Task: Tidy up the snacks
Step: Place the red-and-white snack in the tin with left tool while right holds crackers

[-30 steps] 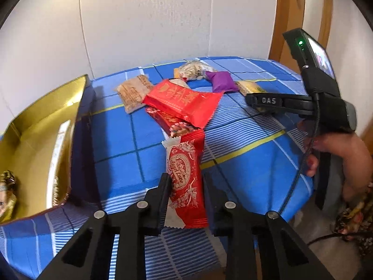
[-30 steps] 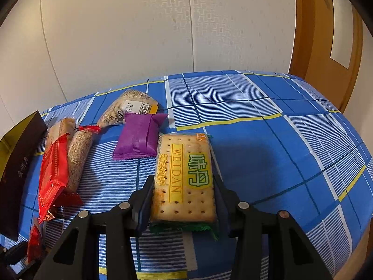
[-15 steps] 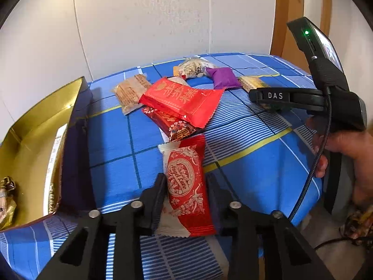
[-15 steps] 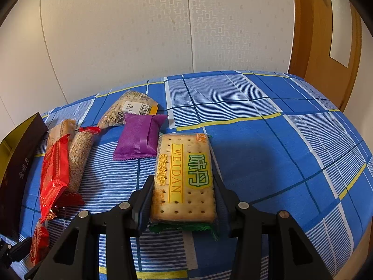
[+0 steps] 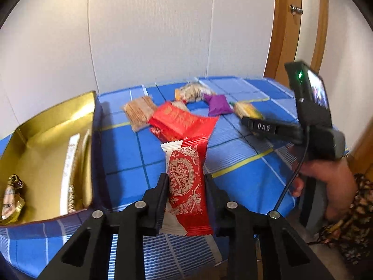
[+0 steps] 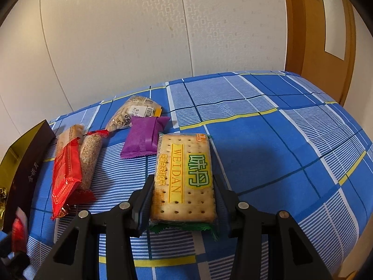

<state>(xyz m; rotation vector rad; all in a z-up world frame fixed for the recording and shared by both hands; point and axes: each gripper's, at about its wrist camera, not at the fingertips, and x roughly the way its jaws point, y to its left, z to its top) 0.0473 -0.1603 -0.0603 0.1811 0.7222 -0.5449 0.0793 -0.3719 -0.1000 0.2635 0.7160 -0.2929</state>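
**Both grippers clamped on snack packets above the blue checked tabletop**

The left gripper [image 5: 185,186] is pinching a red and white wafer packet [image 5: 185,182] between its jaws, which are pressing on the packet's two long edges; the packet is running lengthwise between them, its near end sticking out toward the camera and its far end reaching out over the tabletop [image 5: 130,154]. The packet looks lifted clear of the cloth, though I cannot tell for sure.

The right gripper [image 6: 184,193] is clamping a yellow cracker packet [image 6: 184,177] in the same way, jaws bearing on both long sides, green crimped end poking out toward the camera. Whether it is resting on the cloth or just off it I cannot tell.

Just beyond the wafer packet, a larger red packet [image 5: 181,122] is lying across another red one. Behind it a pale grain bar [image 5: 139,112] is lying flat, and farther back a clear bag of nuts [image 5: 193,91] is sitting beside a purple packet [image 5: 218,105], which is nearly touching the cracker packet's far corner. To the left, an open gold-lined box [image 5: 46,144] is standing on the tabletop with a gold-wrapped sweet [image 5: 10,198] in it; its dark wall is standing just left of the wafer packet. A hand [image 5: 326,182] is gripping the right gripper's handle at the right.
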